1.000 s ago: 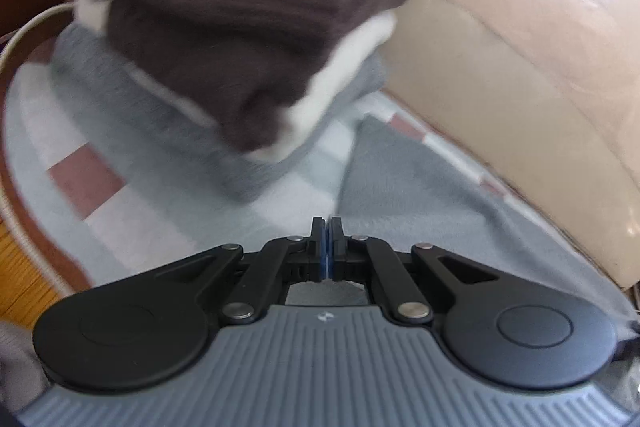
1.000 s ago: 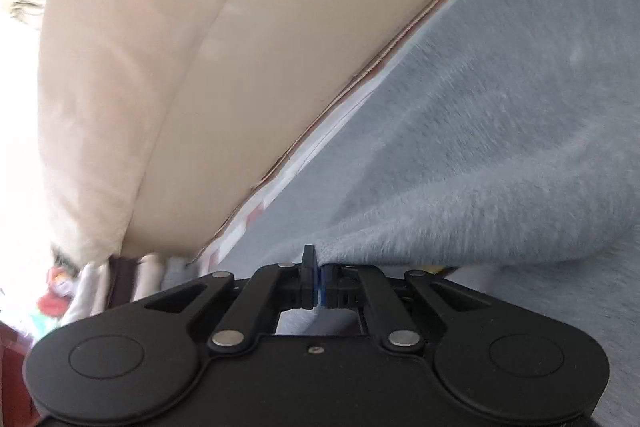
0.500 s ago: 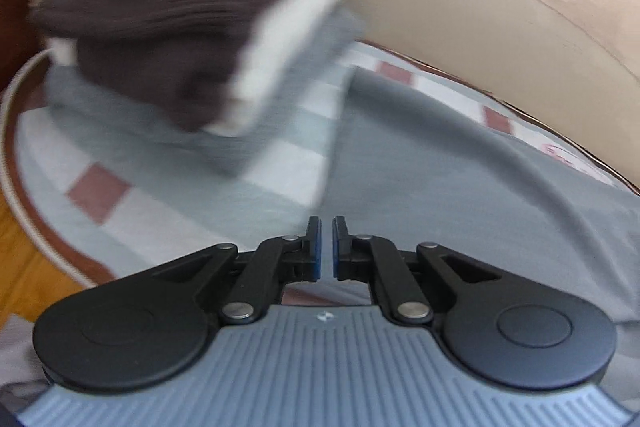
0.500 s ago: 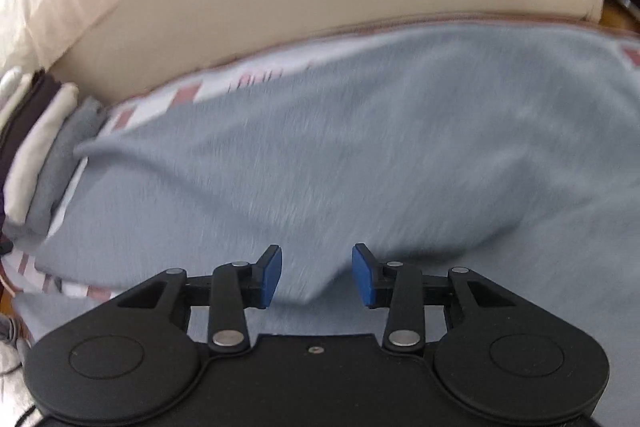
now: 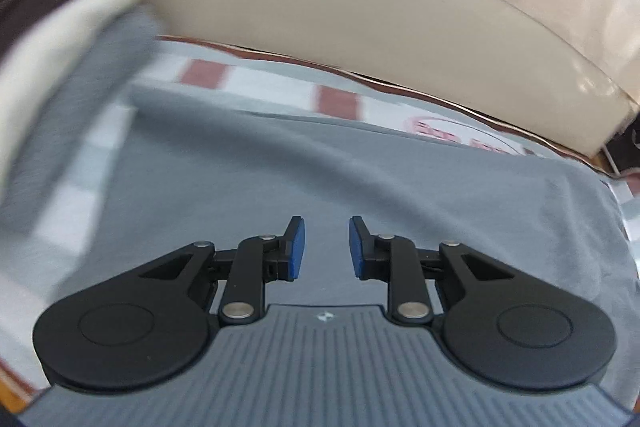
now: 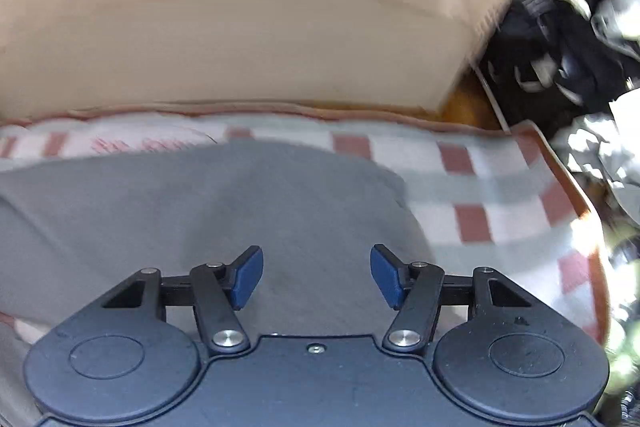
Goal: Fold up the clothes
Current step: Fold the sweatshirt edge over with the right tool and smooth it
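A grey garment (image 5: pixel 320 167) lies spread flat on a checked red, white and grey blanket (image 5: pixel 208 73); it also shows in the right wrist view (image 6: pixel 200 203). My left gripper (image 5: pixel 326 247) is open and empty just above the garment. My right gripper (image 6: pixel 316 277) is open and empty over the garment's right part. A stack of folded clothes (image 5: pixel 48 39), brown, white and grey, stands blurred at the left edge of the left wrist view.
A beige cushion (image 5: pixel 360 7) runs along the back of the blanket and shows in the right wrist view (image 6: pixel 240 7). A heap of dark and light clothes (image 6: pixel 568 19) lies beyond the blanket's right edge (image 6: pixel 576 187).
Both grippers were shut, the right on the grey garment's edge. Both have opened and let the garment lie flat. Both views have swung to the right.
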